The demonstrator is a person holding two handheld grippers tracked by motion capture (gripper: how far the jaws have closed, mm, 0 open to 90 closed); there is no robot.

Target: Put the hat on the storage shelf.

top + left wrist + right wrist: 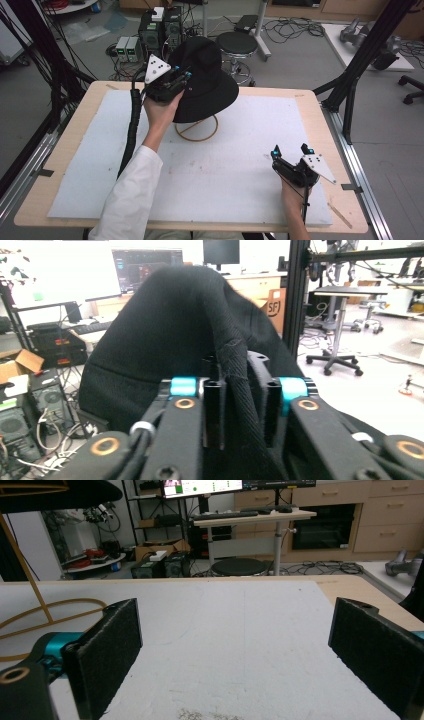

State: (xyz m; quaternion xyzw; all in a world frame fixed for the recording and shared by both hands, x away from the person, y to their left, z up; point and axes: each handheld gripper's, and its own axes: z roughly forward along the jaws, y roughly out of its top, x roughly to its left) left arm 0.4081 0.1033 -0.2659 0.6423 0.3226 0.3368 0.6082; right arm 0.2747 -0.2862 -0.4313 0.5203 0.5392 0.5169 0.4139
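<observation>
High view, left gripper (181, 82): raised over the far left part of the table (70, 130), held in the person's left hand (161, 111), its jaws closed on the brim of a black hat (205, 80).
High view, hat: sits on a brass-coloured wire stand (197, 131) whose ring base rests on the white mat (220, 165), just beyond and to the right of the left gripper.
High view, right gripper (292, 149): low over the near right part of the mat, well apart from the hat, jaws spread with nothing between them; the right hand (291, 192) holds it from below.
High view, sleeve (131, 197): white, running from the bottom edge up toward the left gripper.

Left gripper view, left gripper (242, 402): both black jaws pressed close on a fold of the hat's (170, 335) black twill fabric, which rises straight up from between them.
Left gripper view, hat crown: bulges up just beyond the jaw tips, hiding much of the room behind.

Right gripper view, right gripper (235, 652): padded jaws wide apart, bare white mat (235, 630) between them.
Right gripper view, wire stand (35, 607): off to the left of the left-hand jaw, its ring lying on the mat and its stem slanting upward.
Right gripper view, hat brim (60, 492): dark edge at the top left, above the stand.
</observation>
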